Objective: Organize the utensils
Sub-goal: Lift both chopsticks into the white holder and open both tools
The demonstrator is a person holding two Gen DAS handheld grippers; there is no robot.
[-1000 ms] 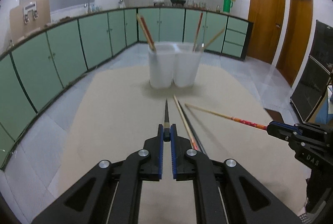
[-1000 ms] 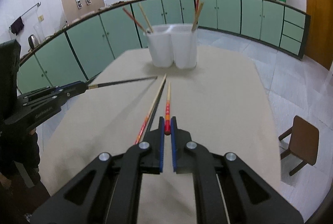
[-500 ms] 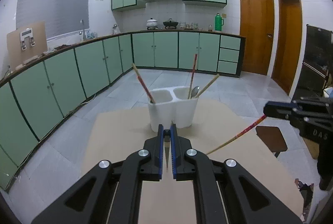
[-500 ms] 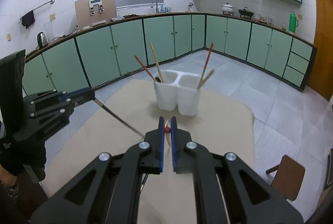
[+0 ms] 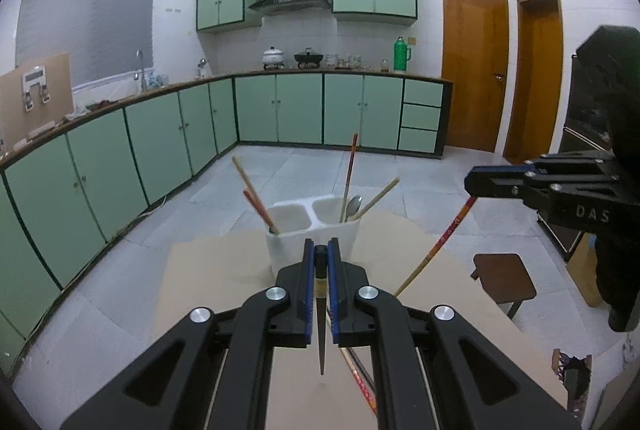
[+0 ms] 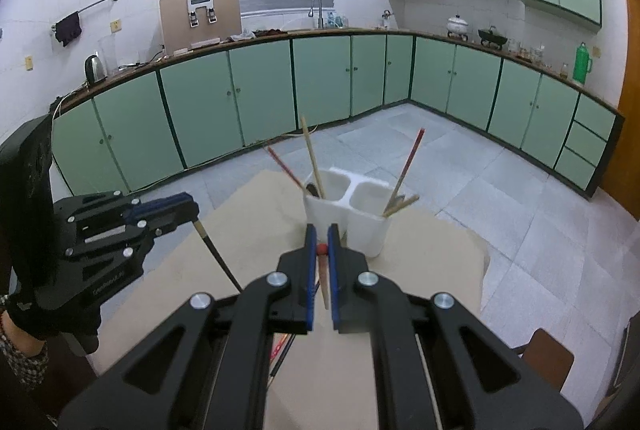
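Note:
A white two-compartment utensil holder (image 5: 316, 230) (image 6: 352, 218) stands on the beige table and holds several chopsticks and a spoon (image 5: 354, 206). My left gripper (image 5: 321, 254) is shut on a black chopstick (image 5: 321, 326), lifted, tip hanging down; it also shows in the right wrist view (image 6: 218, 254). My right gripper (image 6: 321, 250) is shut on a red-patterned wooden chopstick (image 6: 325, 286), raised above the table; from the left wrist view it slants down (image 5: 440, 246). Loose chopsticks (image 5: 360, 382) (image 6: 280, 350) lie on the table below.
The beige table (image 5: 208, 278) has its far edge just behind the holder. A brown stool (image 5: 504, 282) stands on the floor to the right. Green kitchen cabinets (image 5: 160, 150) run along the walls.
Both grippers have risen from the table with their chopsticks, which now hang tips down. The views tilted up and the holder sits lower in frame.

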